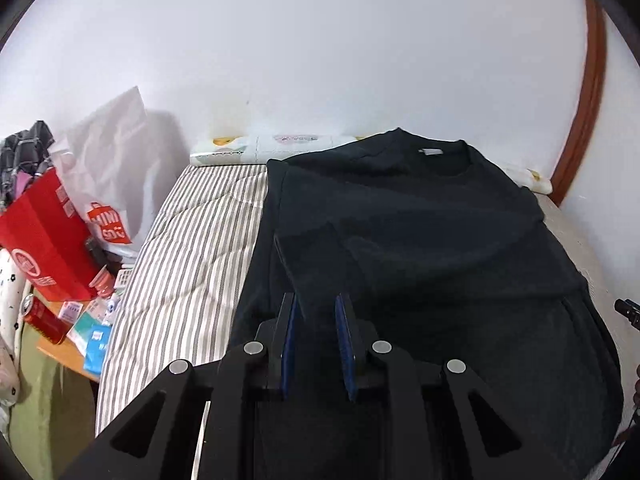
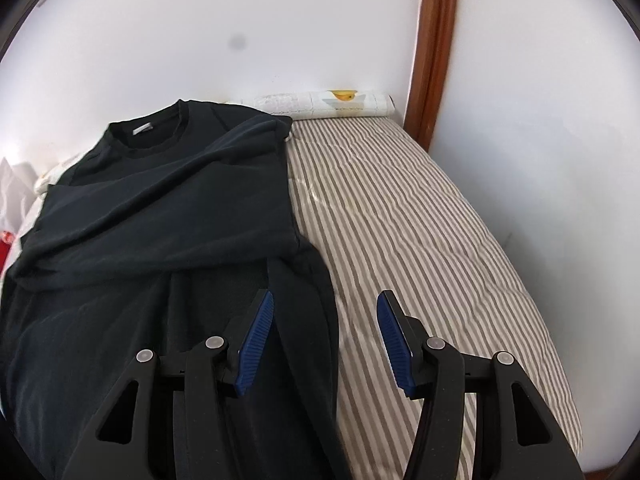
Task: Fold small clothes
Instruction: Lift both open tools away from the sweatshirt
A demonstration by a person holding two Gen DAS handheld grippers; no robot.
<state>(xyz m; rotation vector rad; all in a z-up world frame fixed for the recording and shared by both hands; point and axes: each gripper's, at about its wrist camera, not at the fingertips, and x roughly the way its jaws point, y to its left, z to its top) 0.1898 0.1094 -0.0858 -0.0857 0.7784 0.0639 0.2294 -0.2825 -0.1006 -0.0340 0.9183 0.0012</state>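
Shirt [image 1: 420, 240] lies on striped bed [image 2: 420, 220]; left claw [image 1: 316, 312] narrow and empty, right claw [image 2: 326, 308] wide, empty.

Left gripper [image 1: 316, 308] jaws slightly parted above dark shirt [image 1: 420, 232] on striped bed [image 1: 192, 240]

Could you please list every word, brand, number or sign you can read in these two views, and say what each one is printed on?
"MINI", in white on an orange mark: on the white plastic bag.
The line under it on that mark: too blurred to read.
Red carton: a white round logo and print, unreadable.
Small packets on the side table: print too small.
Neck label of the black shirt: no readable text.
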